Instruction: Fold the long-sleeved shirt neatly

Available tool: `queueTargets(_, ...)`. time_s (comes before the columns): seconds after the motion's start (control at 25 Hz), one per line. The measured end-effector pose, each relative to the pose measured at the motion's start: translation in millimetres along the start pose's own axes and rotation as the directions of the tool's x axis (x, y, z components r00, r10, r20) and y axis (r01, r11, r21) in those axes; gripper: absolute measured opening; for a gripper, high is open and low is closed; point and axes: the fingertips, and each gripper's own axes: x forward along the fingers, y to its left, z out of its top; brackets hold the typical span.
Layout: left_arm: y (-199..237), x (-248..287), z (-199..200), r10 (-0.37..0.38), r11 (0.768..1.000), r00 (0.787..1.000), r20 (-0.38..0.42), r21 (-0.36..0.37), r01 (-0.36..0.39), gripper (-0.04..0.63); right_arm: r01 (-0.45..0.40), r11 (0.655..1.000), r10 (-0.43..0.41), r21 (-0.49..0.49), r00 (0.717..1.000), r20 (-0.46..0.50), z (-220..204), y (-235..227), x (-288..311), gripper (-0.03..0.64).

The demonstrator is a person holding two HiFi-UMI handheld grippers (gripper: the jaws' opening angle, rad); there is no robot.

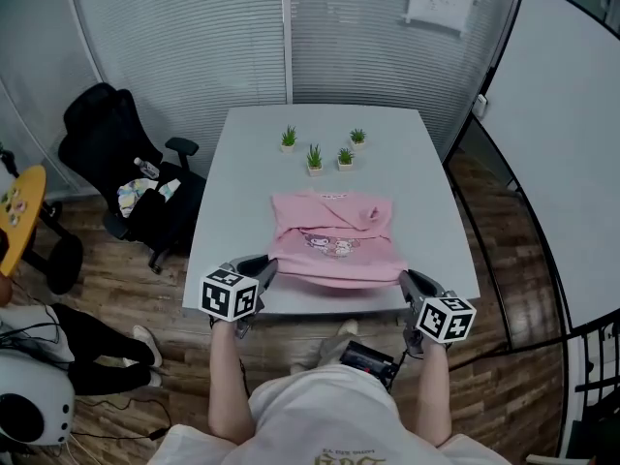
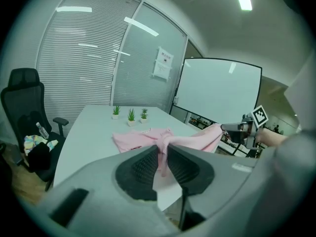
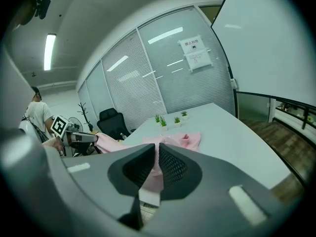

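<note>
Shirt (image 1: pixel 334 245) is clamped by left hand-held gripper (image 1: pixel 268 265) and right hand-held gripper (image 1: pixel 407 280), jaws narrow.

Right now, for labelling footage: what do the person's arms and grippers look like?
The left gripper and right gripper match: grey bodies, black ribbed pads inside the jaws, a white cube with black square markers on each. The forearms are bare; the top is pale.

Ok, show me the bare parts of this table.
On the table, bare strips run left of the pink shirt to the left edge, and right of it to the right edge. A narrow band lies behind the four potted plants. The far middle is crowded by the plants, the near middle by the shirt.
</note>
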Motion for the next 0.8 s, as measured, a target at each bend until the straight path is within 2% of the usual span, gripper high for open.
queueTargets(0.52, 16, 22, 3, -0.017, 1.000, 0.999, -0.029, -0.024, 0.016, 0.064, 0.010, 0.999, -0.009, 0.034, 1.000, -0.013, 4, -11, 25, 0.041)
queueTargets(0.8, 42, 52, 19, -0.030, 0.999, 0.999, -0.040, -0.033, 0.029, 0.064, 0.020, 0.999, -0.020, 0.042, 1.000, -0.012, 21, -27, 61, 0.041)
